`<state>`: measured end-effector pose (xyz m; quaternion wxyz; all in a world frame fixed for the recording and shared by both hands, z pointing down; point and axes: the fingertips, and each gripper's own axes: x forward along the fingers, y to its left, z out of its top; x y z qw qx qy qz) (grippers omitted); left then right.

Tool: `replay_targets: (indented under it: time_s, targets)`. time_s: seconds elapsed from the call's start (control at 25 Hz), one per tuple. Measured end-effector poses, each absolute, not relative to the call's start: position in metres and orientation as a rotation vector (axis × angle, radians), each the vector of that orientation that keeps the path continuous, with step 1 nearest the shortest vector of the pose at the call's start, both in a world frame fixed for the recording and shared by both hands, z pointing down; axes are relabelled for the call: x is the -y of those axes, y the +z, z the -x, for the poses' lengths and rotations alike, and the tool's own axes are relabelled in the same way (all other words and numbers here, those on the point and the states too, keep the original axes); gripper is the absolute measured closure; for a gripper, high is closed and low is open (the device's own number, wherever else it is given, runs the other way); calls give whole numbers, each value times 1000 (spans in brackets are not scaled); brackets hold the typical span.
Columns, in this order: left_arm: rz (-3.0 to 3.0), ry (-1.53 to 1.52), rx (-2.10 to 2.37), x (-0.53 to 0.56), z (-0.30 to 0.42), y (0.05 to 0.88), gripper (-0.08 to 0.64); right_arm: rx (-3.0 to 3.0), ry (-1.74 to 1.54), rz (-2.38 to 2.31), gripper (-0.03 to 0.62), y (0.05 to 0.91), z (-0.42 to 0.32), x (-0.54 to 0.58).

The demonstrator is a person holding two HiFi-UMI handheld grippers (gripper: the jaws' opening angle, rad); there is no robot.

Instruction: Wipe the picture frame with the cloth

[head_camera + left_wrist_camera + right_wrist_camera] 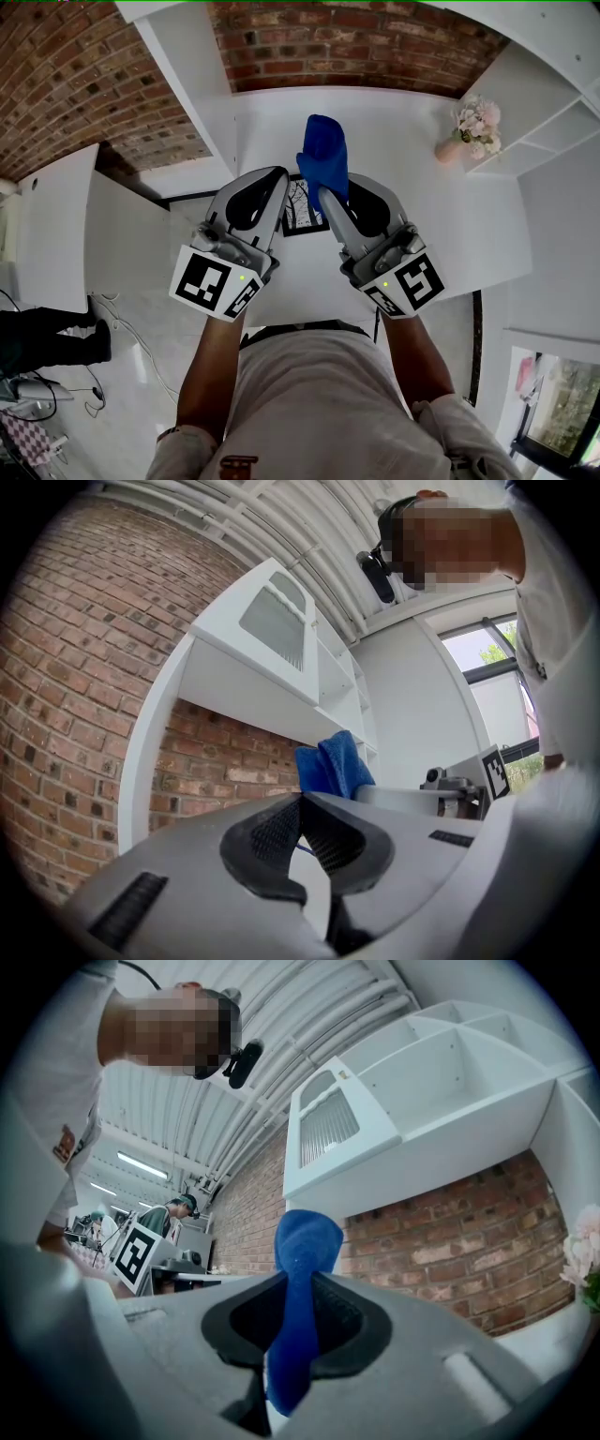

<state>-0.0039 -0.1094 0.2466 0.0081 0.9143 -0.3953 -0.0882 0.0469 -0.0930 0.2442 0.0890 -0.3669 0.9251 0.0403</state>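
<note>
Blue cloth [302, 1230] stands bunched between textured pads [336, 1314] of the right hand-held gripper [298, 1279].

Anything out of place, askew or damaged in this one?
Nothing stands out. The blue cloth is pinched in the right gripper. The picture frame is partly hidden behind it and shows no damage. The flower vase stands upright.

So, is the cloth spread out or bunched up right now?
Bunched up: the cloth stands as a narrow folded wad pinched in the right gripper, not spread.
</note>
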Motion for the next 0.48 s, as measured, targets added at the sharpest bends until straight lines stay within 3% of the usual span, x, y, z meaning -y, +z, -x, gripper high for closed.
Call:
replay_targets:
  time_s: [0.48]
  targets:
    - [-2859, -277, 1222, 105, 5, 248, 560, -2755, 127, 1093, 528, 244, -45, 88]
